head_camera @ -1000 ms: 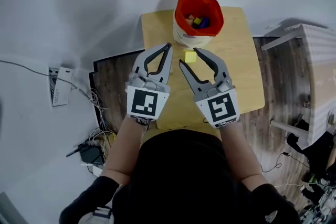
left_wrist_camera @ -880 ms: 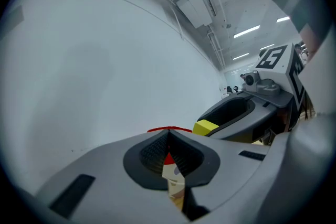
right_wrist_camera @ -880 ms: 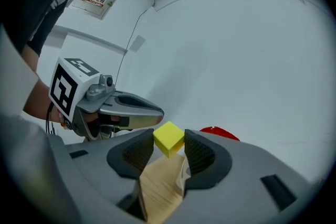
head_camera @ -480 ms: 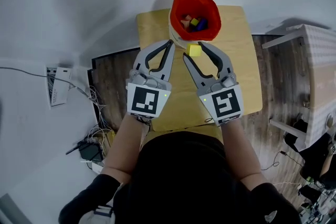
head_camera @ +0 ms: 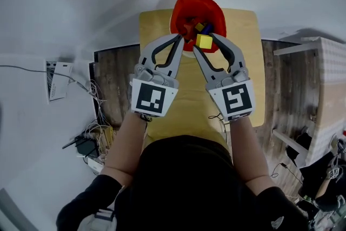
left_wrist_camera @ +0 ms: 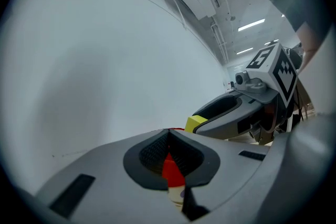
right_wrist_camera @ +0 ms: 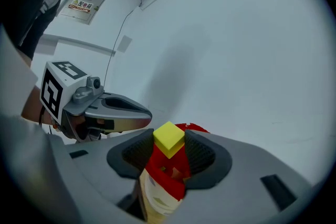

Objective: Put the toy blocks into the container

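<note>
My right gripper [head_camera: 205,42] pinches a yellow toy cube [right_wrist_camera: 168,138] over the near rim of the red-lined container [head_camera: 186,5] on the wooden table [head_camera: 243,62]. The cube has no long axis, and one corner faces my gripper's camera. My left gripper [head_camera: 181,39], jaws pressed together and empty, hangs just beside it. Print on the container's pale side is too blurred to read.
</note>
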The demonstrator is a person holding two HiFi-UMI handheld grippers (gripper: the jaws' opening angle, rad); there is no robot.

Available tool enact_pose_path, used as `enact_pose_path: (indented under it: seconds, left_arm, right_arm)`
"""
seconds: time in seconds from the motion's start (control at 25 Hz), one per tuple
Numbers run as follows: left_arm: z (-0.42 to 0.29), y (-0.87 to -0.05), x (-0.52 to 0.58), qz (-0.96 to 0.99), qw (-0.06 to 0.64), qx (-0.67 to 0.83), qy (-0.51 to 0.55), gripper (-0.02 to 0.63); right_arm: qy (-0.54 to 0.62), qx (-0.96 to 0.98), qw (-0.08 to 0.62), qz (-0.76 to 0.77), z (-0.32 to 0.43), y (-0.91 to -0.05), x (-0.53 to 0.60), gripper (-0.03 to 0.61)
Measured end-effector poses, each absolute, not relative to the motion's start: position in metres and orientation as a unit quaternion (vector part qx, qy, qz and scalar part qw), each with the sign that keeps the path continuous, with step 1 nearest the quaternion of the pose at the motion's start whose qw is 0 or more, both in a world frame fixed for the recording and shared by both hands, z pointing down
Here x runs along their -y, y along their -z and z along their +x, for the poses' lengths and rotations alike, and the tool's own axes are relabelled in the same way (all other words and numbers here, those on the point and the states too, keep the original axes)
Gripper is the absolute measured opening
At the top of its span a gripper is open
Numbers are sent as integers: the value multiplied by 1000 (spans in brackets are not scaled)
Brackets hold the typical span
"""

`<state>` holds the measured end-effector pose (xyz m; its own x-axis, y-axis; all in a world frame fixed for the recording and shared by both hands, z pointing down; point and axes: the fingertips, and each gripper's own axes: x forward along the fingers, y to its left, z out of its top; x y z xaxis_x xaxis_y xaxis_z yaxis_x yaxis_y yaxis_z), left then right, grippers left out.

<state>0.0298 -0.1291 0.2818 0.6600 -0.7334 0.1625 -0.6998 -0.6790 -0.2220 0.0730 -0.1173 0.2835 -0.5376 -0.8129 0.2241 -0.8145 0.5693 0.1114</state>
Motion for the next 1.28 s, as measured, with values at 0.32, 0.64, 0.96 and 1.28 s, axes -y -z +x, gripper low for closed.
enact_pose_path:
  seconds: [0.32,0.64,0.96,1.28]
  left_arm:
    - [41,-289,152,-898,78,-412,133,9]
    - [43,-289,165,-888,73,-432,138,9]
    - [47,-294,161,-889,63,-433,136,9]
    - [46,-296,162,-889,60,-434,136,9]
  right_arm:
    - [10,883,147,447,81,-295,140,198]
    - [24,887,170,429,86,-304,154,198]
    - [17,897,189,399,74,-319,147,210]
    - [10,895,189,403,78,-323,148,210]
